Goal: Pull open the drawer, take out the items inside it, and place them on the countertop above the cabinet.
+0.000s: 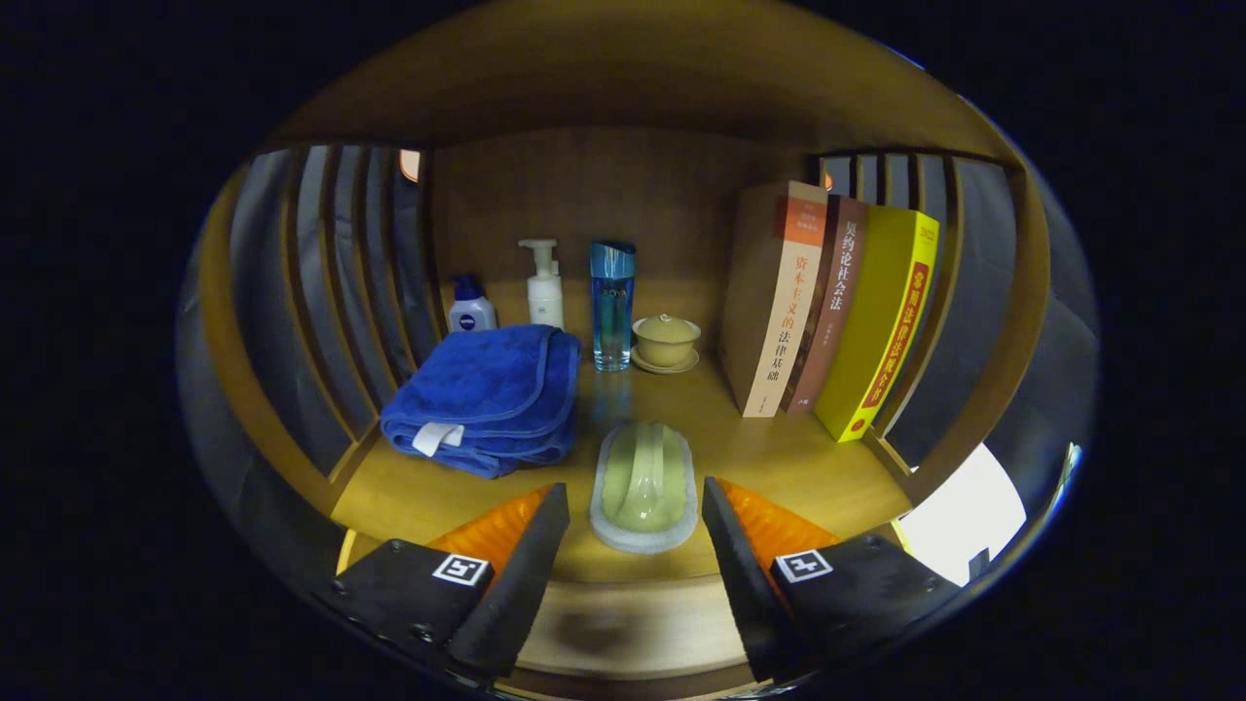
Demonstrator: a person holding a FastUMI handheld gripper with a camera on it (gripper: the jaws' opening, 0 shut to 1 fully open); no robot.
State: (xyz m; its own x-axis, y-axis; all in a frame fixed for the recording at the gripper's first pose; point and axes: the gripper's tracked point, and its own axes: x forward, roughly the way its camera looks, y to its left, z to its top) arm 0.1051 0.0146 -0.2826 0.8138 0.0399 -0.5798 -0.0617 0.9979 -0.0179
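I have the gripper (635, 516) with its fingers spread wide, touching nothing. The pale green spoon on its white rest (643, 484) lies on the wooden countertop (779, 443) between the fingertips and just ahead, its long axis running straight away from me. I judge it already set down, so backing straight out looks right.

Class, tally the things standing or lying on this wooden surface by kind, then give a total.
Upright books: 3
Bottles: 3
Folded blue towel: 1
Lidded yellowish cup on saucer: 1
Pale green dish between the open gripper fingers: 1
Total: 9
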